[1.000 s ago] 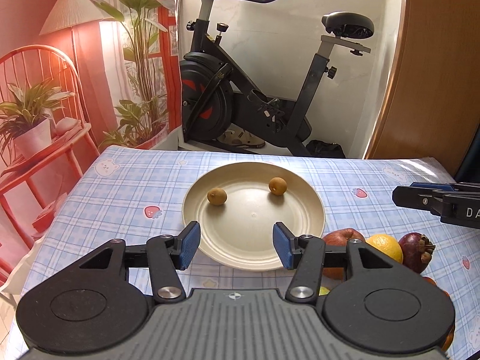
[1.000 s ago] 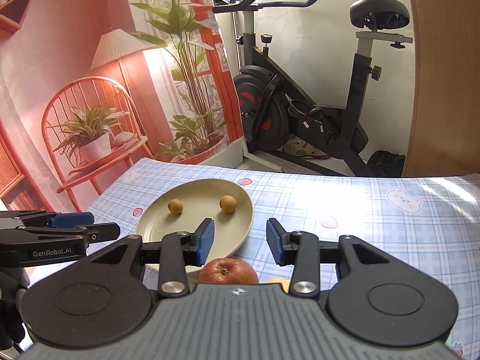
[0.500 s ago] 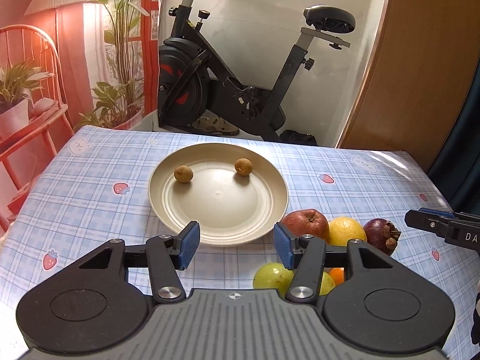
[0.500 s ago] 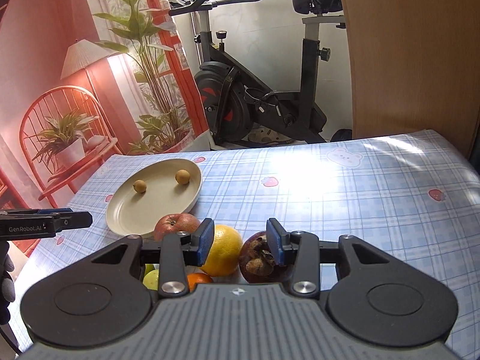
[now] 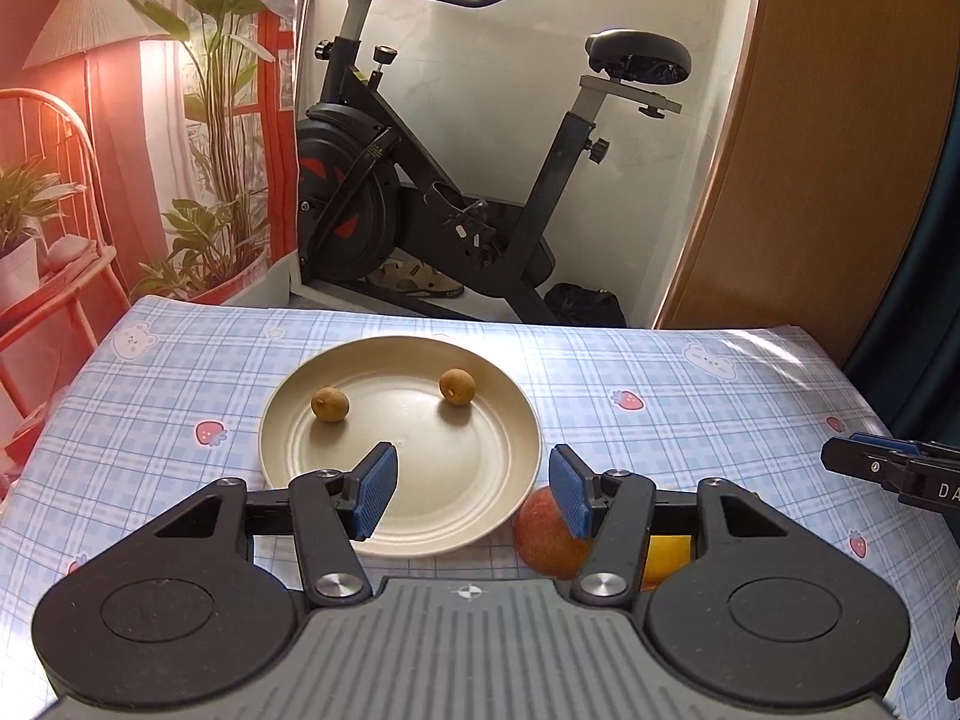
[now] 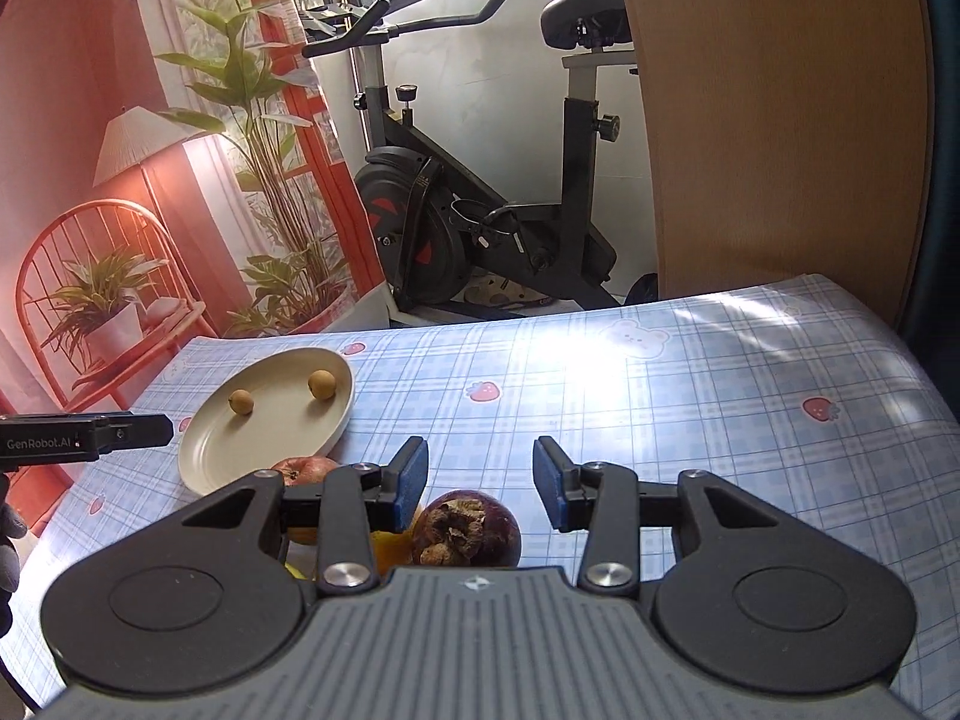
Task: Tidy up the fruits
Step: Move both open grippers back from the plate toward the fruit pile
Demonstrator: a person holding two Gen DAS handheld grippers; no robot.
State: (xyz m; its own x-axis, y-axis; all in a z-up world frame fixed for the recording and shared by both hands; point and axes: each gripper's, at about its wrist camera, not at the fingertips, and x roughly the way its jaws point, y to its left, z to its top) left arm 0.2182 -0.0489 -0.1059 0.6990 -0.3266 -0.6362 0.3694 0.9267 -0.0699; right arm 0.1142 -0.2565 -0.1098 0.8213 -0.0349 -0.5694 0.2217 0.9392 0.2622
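Note:
A cream plate (image 5: 456, 504) holds two small brown fruits, one on the left (image 5: 329, 405) and one on the right (image 5: 456, 386); the plate also shows in the right wrist view (image 6: 222, 450). My left gripper (image 5: 472, 491) is open and empty above the plate's near rim. A red apple (image 5: 549, 531) and an orange (image 5: 666, 555) lie beside its right finger. My right gripper (image 6: 480, 483) is open and empty, just above and behind a dark purple mangosteen (image 6: 468, 528). The apple (image 6: 303, 470) and yellow fruit (image 6: 390, 546) lie left of the mangosteen, partly hidden.
The table has a blue checked cloth (image 5: 690, 408) with strawberry and bear prints. An exercise bike (image 5: 456, 192) stands behind the table's far edge. A wooden panel (image 5: 828, 138) is at the back right and a red printed backdrop (image 5: 90, 138) at the left.
The left gripper moved forward over the plate's near rim, so most of the fruit pile dropped from its view. The right gripper shifted right; the mangosteen now sits left of centre between its fingers.

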